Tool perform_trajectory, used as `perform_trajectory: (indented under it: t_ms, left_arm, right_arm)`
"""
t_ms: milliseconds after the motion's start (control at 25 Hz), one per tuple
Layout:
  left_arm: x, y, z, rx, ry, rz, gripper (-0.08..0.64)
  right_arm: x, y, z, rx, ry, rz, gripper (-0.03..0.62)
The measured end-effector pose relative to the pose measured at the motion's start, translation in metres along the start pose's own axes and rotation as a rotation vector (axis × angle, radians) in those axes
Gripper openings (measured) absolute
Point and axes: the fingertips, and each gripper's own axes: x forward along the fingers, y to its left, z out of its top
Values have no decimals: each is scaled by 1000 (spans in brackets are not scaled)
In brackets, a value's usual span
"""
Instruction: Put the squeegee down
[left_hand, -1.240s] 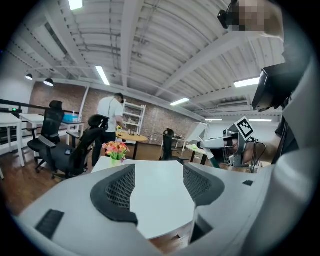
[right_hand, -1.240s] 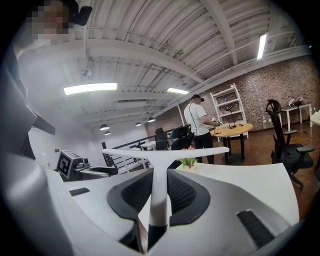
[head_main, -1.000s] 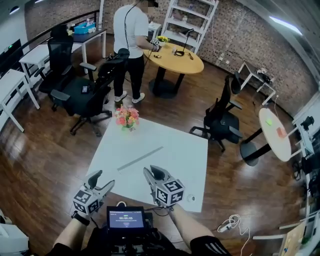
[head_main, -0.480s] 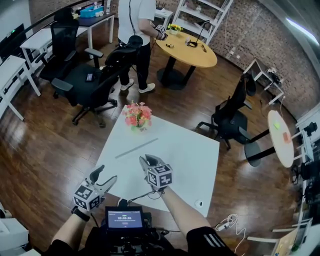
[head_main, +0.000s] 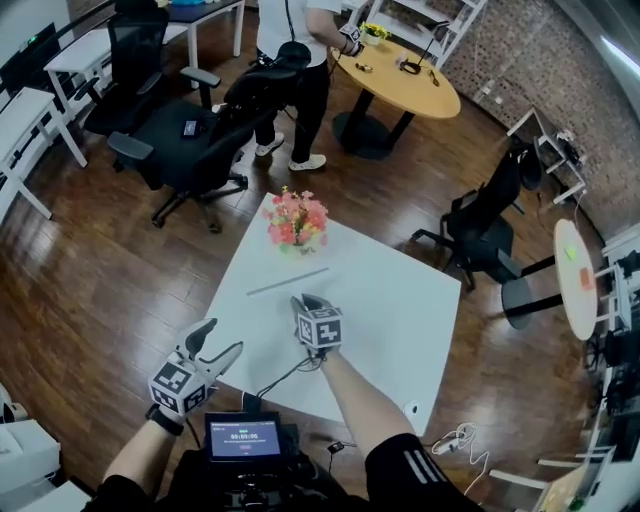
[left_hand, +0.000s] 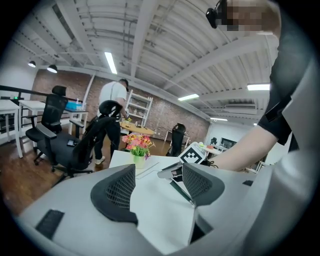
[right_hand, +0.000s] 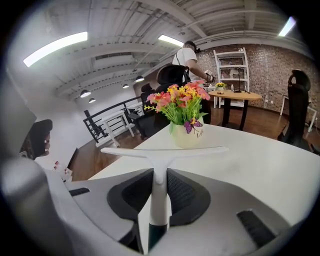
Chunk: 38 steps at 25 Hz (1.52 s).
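The squeegee (right_hand: 160, 152) is white, with a long thin blade on a straight handle. My right gripper (right_hand: 159, 189) is shut on that handle, and the blade stands crosswise just past the jaws. In the head view the right gripper (head_main: 306, 304) reaches over the middle of the white table (head_main: 400, 310), and the blade of the squeegee (head_main: 288, 281) shows as a thin grey line in front of it. I cannot tell whether the blade touches the tabletop. My left gripper (head_main: 221, 340) hangs open at the table's near left edge, holding nothing. In its own view the left gripper (left_hand: 157, 182) points across the table.
A pot of pink and orange flowers (head_main: 297, 222) stands at the table's far corner, close beyond the blade. Black office chairs (head_main: 200, 140) stand to the far left and another chair (head_main: 490, 225) to the right. A person (head_main: 300, 60) stands by a round wooden table (head_main: 400, 85).
My right gripper has carried the squeegee forward over the table toward the flowers. The left gripper has stayed open near the table's front left edge.
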Motion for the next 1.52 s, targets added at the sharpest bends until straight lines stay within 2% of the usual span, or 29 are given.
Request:
perform_trajectory:
  t_ms: [360, 680, 880, 1120, 1240, 1520]
  left_arm:
    - [1, 14, -7, -15, 14, -3, 307]
    - [-2, 20, -13, -14, 31, -4, 307]
    - [-3, 18, -13, -19, 30, 0, 307]
    - [1, 16, -8, -9, 23, 0, 305]
    - [1, 12, -3, -4, 23, -5, 305]
    - [-1, 9, 11, -4, -9, -21, 305]
  right_arm:
    - [50, -22, -17, 16, 85, -71, 100]
    - [63, -23, -28, 17, 116, -95, 100]
    - [65, -21, -30, 36, 100, -67, 105]
    - [64, -16, -28, 116, 79, 7, 132]
    - [56, -16, -25, 114, 56, 10, 135]
    - [13, -8, 4, 118, -71, 26, 135]
